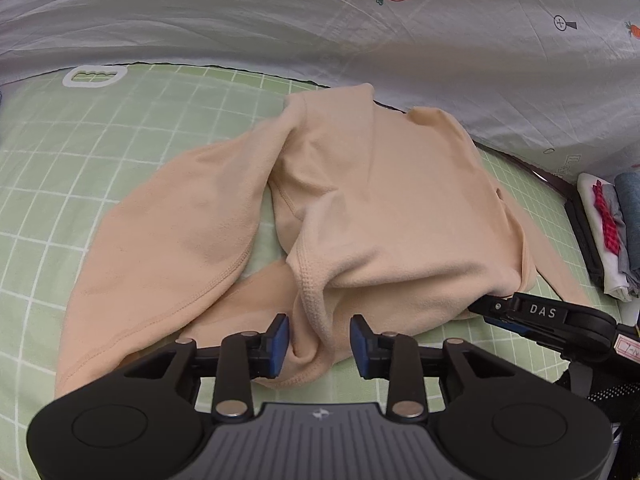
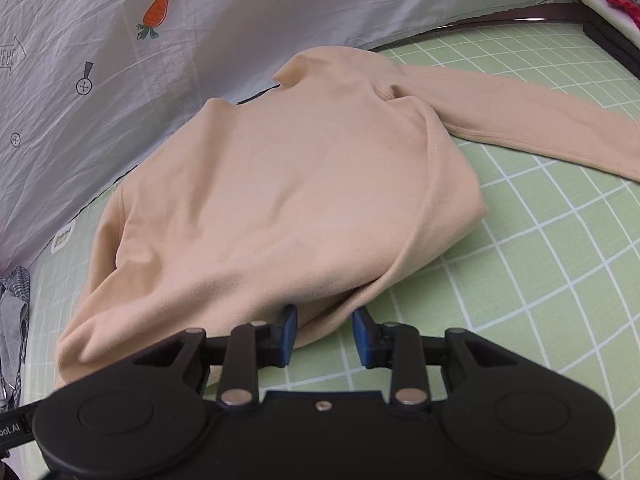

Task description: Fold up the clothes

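Green grid-checked bedsheet (image 2: 540, 240), grey carrot-print cloth (image 1: 240, 20) behind (creased), folded clothes stack (image 1: 612, 232) aside, soft even light

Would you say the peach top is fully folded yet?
Partly folded: the peach top is doubled over itself, but one sleeve lies stretched out across the green sheet.

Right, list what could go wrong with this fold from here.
1. The left gripper is open around a bunched cuff of the peach top; closing may pinch several layers and drag the fold crooked.
2. The right gripper is open at the hem edge, with one pad over the green checked sheet, so it might catch the sheet too.
3. One sleeve lies stretched out sideways and could trail.
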Demonstrator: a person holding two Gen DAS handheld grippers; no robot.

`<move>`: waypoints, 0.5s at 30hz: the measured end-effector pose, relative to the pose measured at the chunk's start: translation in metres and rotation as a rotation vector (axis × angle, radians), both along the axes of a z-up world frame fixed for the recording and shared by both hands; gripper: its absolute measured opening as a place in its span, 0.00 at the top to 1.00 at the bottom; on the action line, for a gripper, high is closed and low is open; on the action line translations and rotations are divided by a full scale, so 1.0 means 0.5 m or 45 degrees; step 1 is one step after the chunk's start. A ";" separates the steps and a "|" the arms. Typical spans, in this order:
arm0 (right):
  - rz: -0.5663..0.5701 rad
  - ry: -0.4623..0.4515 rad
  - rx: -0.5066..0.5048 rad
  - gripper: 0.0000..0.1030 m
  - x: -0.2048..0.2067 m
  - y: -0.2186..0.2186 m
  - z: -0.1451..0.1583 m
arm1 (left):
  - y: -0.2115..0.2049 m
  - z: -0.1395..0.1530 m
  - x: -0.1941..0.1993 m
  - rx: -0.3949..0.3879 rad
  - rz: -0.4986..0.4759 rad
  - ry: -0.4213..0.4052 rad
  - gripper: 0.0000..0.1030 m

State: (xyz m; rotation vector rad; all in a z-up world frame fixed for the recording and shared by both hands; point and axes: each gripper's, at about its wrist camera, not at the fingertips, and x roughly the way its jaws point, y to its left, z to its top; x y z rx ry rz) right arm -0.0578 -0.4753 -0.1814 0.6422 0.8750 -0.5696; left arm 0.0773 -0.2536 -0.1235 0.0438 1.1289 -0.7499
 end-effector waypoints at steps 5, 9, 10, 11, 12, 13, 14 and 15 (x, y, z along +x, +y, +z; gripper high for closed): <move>0.010 0.012 0.011 0.94 -0.002 0.005 -0.007 | -0.012 -0.010 0.007 0.017 -0.051 -0.012 0.76; 0.007 -0.034 0.013 0.98 -0.030 -0.006 0.023 | -0.008 0.005 0.013 0.030 -0.015 -0.036 0.94; 0.011 -0.048 0.001 0.98 -0.042 -0.010 0.035 | -0.003 0.014 0.012 0.013 0.008 -0.044 0.94; 0.015 -0.063 -0.013 0.98 -0.055 -0.013 0.049 | 0.003 0.025 0.009 -0.004 0.036 -0.052 0.94; 0.018 -0.077 -0.032 0.98 -0.070 -0.016 0.064 | 0.007 0.037 0.003 -0.015 0.060 -0.067 0.95; 0.020 -0.092 -0.050 0.98 -0.087 -0.020 0.079 | 0.011 0.051 -0.004 -0.022 0.080 -0.085 0.95; 0.014 -0.107 -0.068 0.98 -0.108 -0.025 0.096 | 0.015 0.064 -0.011 -0.030 0.100 -0.103 0.95; 0.006 -0.123 -0.085 0.98 -0.130 -0.031 0.113 | 0.018 0.078 -0.021 -0.041 0.114 -0.117 0.95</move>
